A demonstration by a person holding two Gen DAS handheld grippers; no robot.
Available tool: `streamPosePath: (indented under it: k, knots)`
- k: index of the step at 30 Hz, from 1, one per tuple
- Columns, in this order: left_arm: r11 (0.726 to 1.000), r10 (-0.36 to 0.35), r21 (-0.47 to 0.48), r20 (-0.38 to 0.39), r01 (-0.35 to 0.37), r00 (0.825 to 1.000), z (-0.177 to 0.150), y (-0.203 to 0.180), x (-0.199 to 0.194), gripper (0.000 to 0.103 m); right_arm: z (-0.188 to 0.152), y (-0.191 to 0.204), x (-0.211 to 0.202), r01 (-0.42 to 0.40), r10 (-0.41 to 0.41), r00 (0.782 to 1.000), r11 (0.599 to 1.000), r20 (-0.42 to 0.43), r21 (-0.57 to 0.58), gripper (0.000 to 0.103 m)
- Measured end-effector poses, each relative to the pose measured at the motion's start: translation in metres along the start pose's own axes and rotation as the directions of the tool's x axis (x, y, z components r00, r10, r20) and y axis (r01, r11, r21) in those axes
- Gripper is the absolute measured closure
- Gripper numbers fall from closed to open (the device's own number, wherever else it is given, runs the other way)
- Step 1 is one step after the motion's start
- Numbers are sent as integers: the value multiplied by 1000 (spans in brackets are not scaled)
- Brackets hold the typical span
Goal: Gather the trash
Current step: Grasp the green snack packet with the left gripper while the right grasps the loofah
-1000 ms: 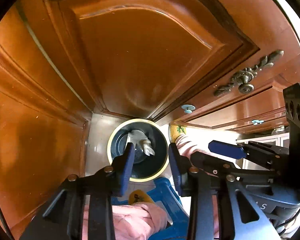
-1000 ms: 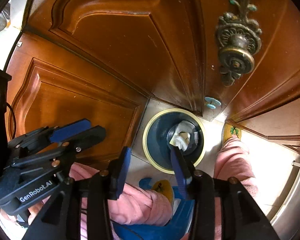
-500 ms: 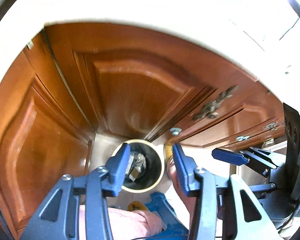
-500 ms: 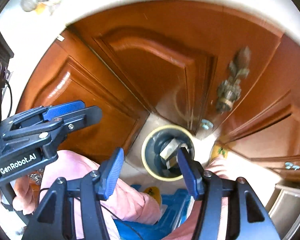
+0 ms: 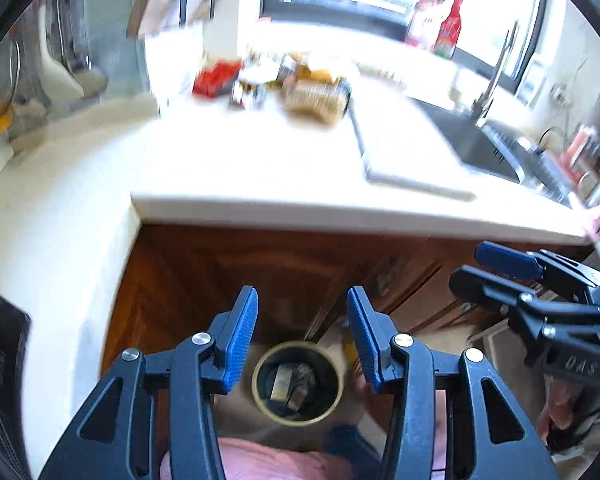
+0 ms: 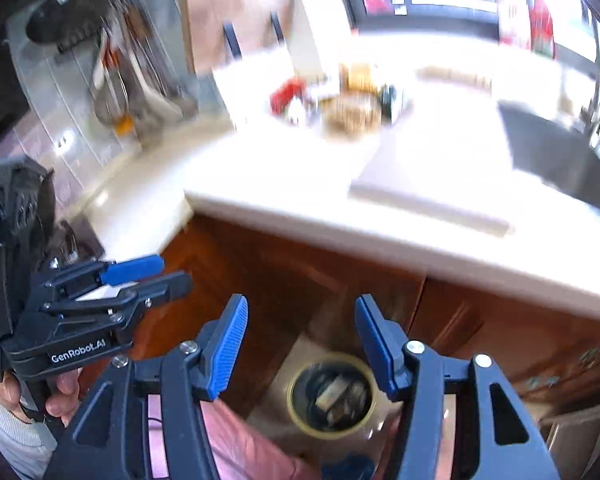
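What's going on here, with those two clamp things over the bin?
A person is clearing kitchen trash with a hand-held gripper in each hand. Right now the left gripper and the right gripper are both open and empty, held above a round bin on the floor by the wooden cabinets. The bin already holds some crumpled trash. More packets and jars, blurred here, sit on the white counter above.

Kitchen corner around the white countertop [image 5: 260, 168]

A white cutting board [image 5: 404, 152] lies on it beside the dark sink [image 5: 472, 144]; brown wooden cabinets [image 5: 284, 264] stand below; red bottles [image 5: 448, 28] behind.
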State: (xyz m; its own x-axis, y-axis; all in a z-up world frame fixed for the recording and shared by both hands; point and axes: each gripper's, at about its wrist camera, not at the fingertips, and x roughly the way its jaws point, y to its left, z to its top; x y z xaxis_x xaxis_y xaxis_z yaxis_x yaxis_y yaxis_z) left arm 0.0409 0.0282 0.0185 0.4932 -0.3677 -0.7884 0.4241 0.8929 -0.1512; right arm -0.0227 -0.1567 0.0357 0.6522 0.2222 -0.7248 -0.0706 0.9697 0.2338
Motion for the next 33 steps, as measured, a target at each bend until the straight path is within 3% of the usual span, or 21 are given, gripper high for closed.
streamPosePath:
  k: [2, 6, 10, 13, 17, 21, 27, 33]
  knots:
    - [1000, -5, 8, 40, 5, 999, 17, 0, -21, 57, 18, 1, -19, 5, -5, 999, 1000, 50, -8, 46]
    - [997, -55, -49, 65, 59, 996, 53, 8, -46, 42, 54, 0, -49, 19, -18, 991, 1000, 130, -11, 46]
    - [1000, -8, -24, 118, 11, 993, 83, 4, -54, 41, 85, -1, -58, 33, -25, 988, 998, 156, -50, 46]
    - [999, 30, 13, 165, -33, 986, 110, -1, -62, 34, 109, 1, -56, 34, -24, 989, 997, 143, -66, 46]
    - [994, 87, 51, 226, -101, 970, 145, -3, -62, 33, 136, 4, -42, 107, -88, 984, 987, 152, -119, 46]
    - [995, 72, 53, 231, -86, 970, 176, 5, -35, 33, 162, -4, -12, 133, -113, 982, 983, 150, -129, 46]
    - [997, 68, 35, 185, -76, 980, 213, 23, 33, 33, 193, -36, 53, 60, -53, 996, 993, 70, -103, 46]
    - [997, 74, 23, 118, -78, 990, 238, 47, 105, 33, 202, -55, 122, 23, -26, 999, 995, -26, -94, 46]
